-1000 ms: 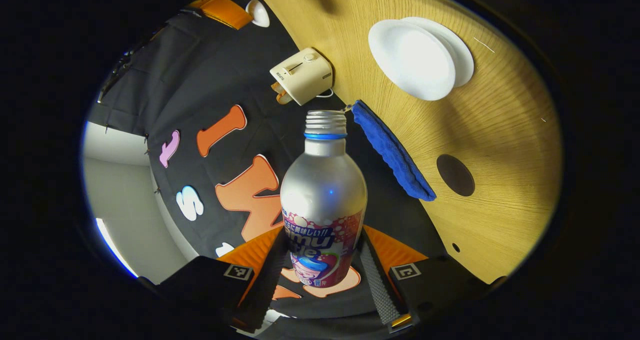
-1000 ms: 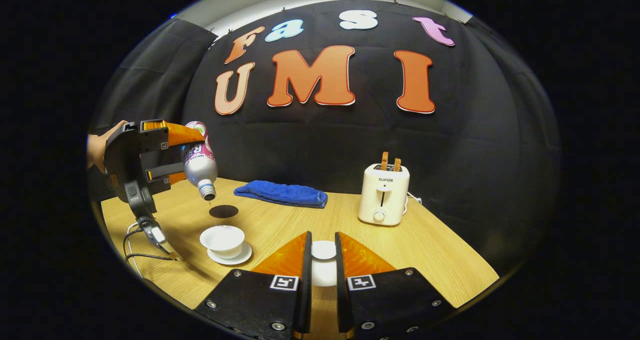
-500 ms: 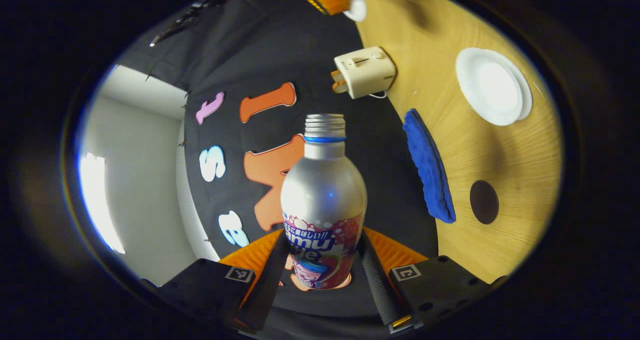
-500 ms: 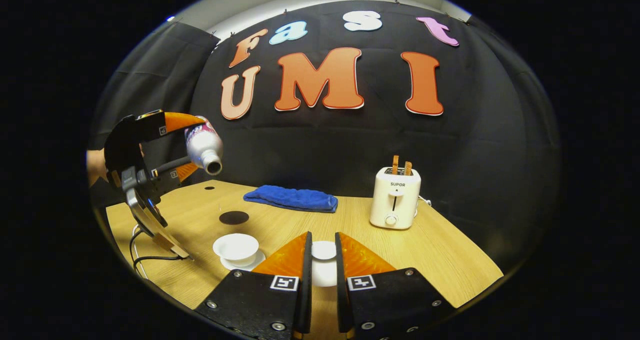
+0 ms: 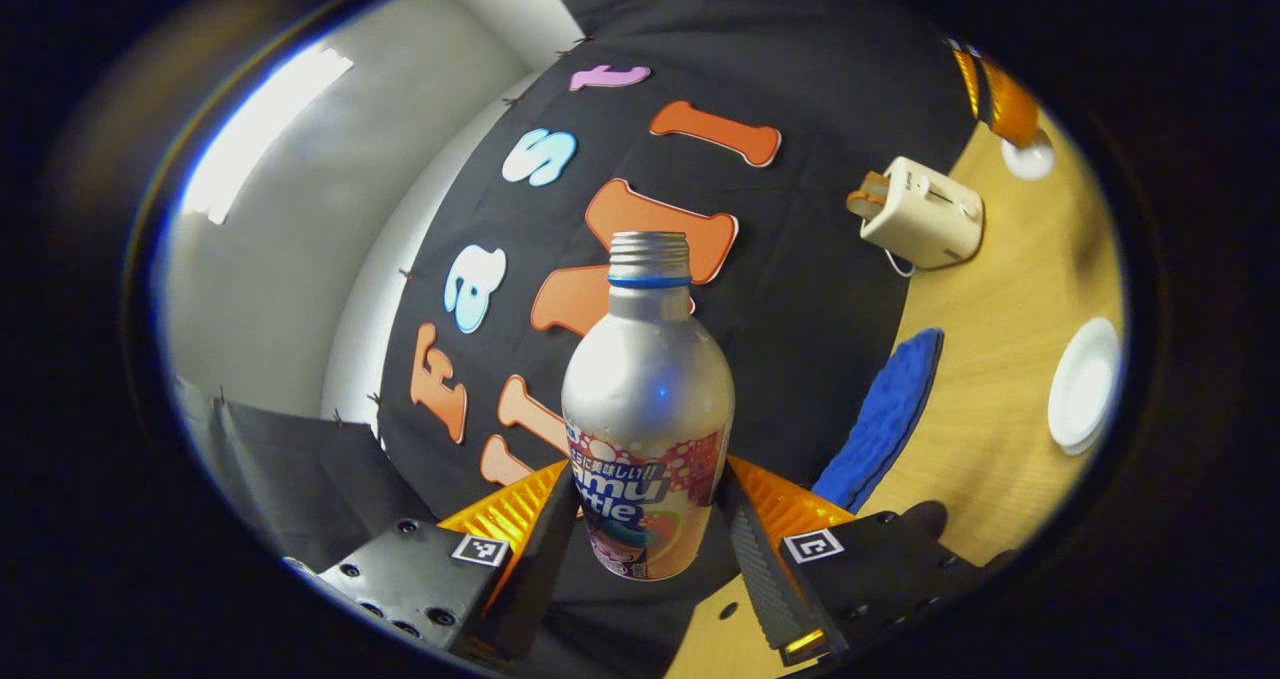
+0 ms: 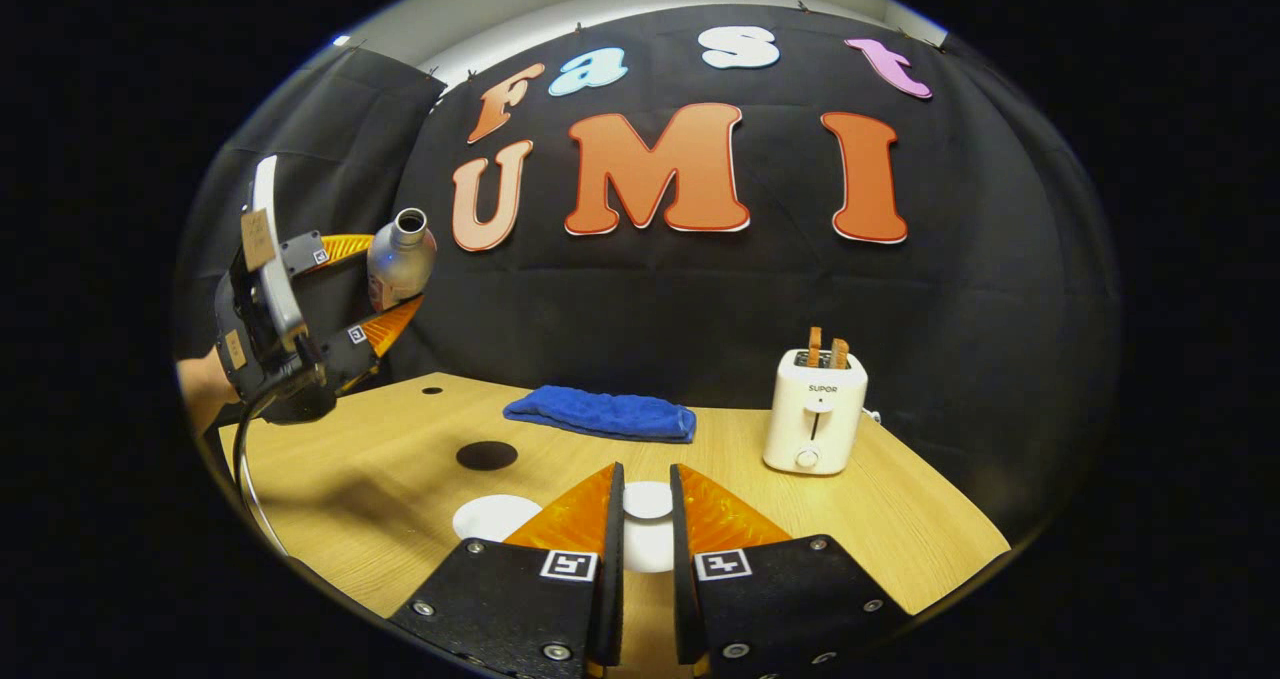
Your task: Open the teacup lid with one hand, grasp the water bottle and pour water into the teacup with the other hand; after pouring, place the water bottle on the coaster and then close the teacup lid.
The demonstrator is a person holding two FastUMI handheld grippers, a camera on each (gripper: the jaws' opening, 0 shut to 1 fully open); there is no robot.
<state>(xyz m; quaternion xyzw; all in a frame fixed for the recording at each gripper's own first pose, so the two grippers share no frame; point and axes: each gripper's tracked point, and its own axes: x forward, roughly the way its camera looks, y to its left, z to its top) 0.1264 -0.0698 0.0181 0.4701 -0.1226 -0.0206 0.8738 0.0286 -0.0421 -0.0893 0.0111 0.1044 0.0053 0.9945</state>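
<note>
Pour looks done. My left gripper clamps water bottle, neck up, high above table. Right gripper pinches teacup lid. Teacup open. Next: lower bottle upright onto coaster.
</note>
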